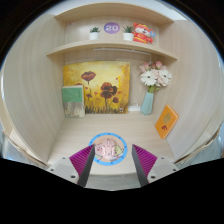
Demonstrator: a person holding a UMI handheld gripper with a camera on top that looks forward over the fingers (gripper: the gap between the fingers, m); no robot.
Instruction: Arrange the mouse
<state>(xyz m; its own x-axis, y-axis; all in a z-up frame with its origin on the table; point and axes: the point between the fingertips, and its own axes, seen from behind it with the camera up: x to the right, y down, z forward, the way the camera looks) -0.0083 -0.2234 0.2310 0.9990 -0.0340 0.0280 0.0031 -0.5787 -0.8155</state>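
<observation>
Gripper view looks into a desk (45,150) nook, where the gripper (114,163) hangs with its fingers spread and nothing pinched. A round, blue-rimmed thing, apparently the mouse (109,149), lies near the desk's front edge, just ahead of the fingers and partly between their tips. Closing off-centre could nudge it sideways instead of catching it. Swinging wide risks tipping the vase of flowers (149,92) or the orange card (166,121) towards the back right corner.
</observation>
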